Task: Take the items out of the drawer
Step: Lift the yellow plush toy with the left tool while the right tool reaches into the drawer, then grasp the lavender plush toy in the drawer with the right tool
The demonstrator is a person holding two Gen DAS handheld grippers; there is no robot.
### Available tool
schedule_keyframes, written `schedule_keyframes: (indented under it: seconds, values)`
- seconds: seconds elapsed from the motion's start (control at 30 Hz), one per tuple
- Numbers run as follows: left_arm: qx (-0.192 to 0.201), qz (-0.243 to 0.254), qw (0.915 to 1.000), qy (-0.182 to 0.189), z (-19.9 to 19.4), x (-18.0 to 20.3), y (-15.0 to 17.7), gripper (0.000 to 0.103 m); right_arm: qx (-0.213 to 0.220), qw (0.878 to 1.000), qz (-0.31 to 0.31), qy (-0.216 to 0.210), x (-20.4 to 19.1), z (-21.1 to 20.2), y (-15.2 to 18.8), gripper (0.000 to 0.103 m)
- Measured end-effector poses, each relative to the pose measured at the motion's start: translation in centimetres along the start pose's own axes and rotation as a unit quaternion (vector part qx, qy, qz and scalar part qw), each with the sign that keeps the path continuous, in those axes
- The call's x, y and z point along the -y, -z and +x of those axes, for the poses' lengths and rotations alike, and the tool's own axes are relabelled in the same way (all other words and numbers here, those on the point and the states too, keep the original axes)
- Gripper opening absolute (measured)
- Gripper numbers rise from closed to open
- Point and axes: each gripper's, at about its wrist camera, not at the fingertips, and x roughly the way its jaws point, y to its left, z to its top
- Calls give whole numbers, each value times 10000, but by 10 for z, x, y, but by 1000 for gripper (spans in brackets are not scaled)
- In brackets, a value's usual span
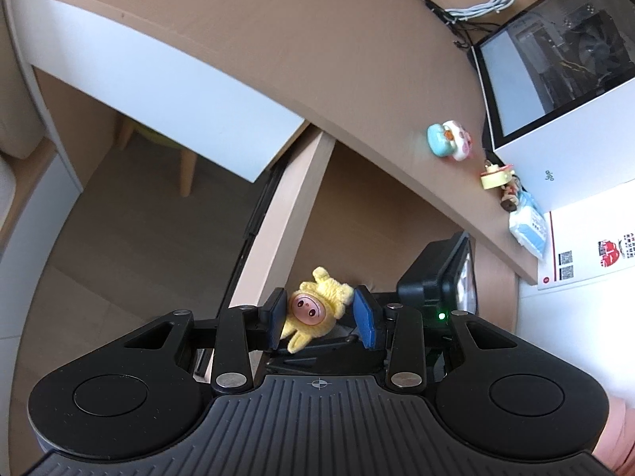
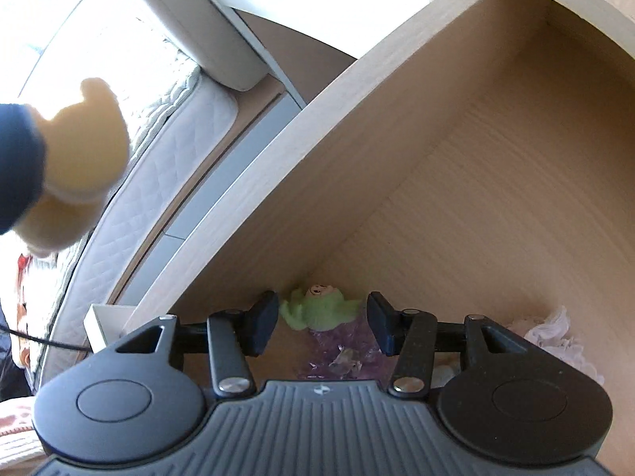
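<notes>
Left hand-held gripper [image 1: 322, 319] clamps yellow doll [image 1: 313, 311] | right hand-held gripper [image 2: 322, 327] spread, straddling green doll [image 2: 317, 309]

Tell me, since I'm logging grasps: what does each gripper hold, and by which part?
Left gripper: yellow plush doll, held across its body. Right gripper: nothing, open over the green plush doll.

Desk top [image 1: 278, 51]: light brown wood.
On the desk: a blue and white toy [image 1: 448, 141], a small yellow cake toy [image 1: 496, 176], a little doll [image 1: 512, 196], a blue pack [image 1: 530, 228], a white box [image 1: 571, 146], a paper sheet [image 1: 591, 246] and some cables [image 1: 488, 2].
Drawer [image 2: 456, 158]: open, pale wood inside.
In the drawer: a green plush toy [image 2: 321, 311], a purple see-through wrapper [image 2: 341, 353] touching it, and a pale frilly thing [image 2: 555, 337] near the corner.
</notes>
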Motion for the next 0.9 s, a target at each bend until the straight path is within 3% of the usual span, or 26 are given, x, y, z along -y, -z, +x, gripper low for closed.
schedule_keyframes:
  seconds: [0.17, 0.23, 0.3, 0.4, 0.57, 0.63, 0.67, 0.73, 0.77, 0.87, 0.9]
  values:
    - [-87, 48, 9999, 39, 6, 1, 1, 41, 87, 9998, 49, 184, -1, -10, 9, 46]
    - [-143, 88, 9998, 86, 10, 3, 1, 41, 135, 9996, 75, 235, 1, -20, 17, 25]
    - [-224, 169, 9995, 172, 17, 5, 1, 41, 209, 9986, 182, 455, 7, -32, 26, 21]
    - [-399, 333, 9983, 268, 29, 11, 3, 41, 402, 9930, 507, 988, 25, -52, 45, 21]
    - [-715, 579, 9949, 417, 47, 22, 7, 41, 652, 9787, 1429, 1325, 66, -91, 82, 19]
    - [-735, 647, 9941, 471, 49, 25, 6, 41, 706, 9729, 1933, 1056, 80, -109, 99, 25]
    - [-731, 678, 9937, 507, 50, 27, 6, 41, 677, 9699, 2225, 726, 89, -112, 90, 29]
    - [-709, 699, 9934, 574, 50, 30, 5, 41, 553, 9624, 2657, -127, 92, -108, 82, 47]
    - [-691, 691, 9934, 606, 50, 30, 4, 41, 472, 9589, 2781, -325, 92, -104, 84, 47]
    - [-637, 629, 9939, 649, 49, 27, 4, 41, -8, 9561, 2917, -296, 88, -85, 84, 47]
    - [-623, 605, 9941, 651, 49, 26, 4, 41, -173, 9539, 2981, -311, 88, -78, 84, 52]
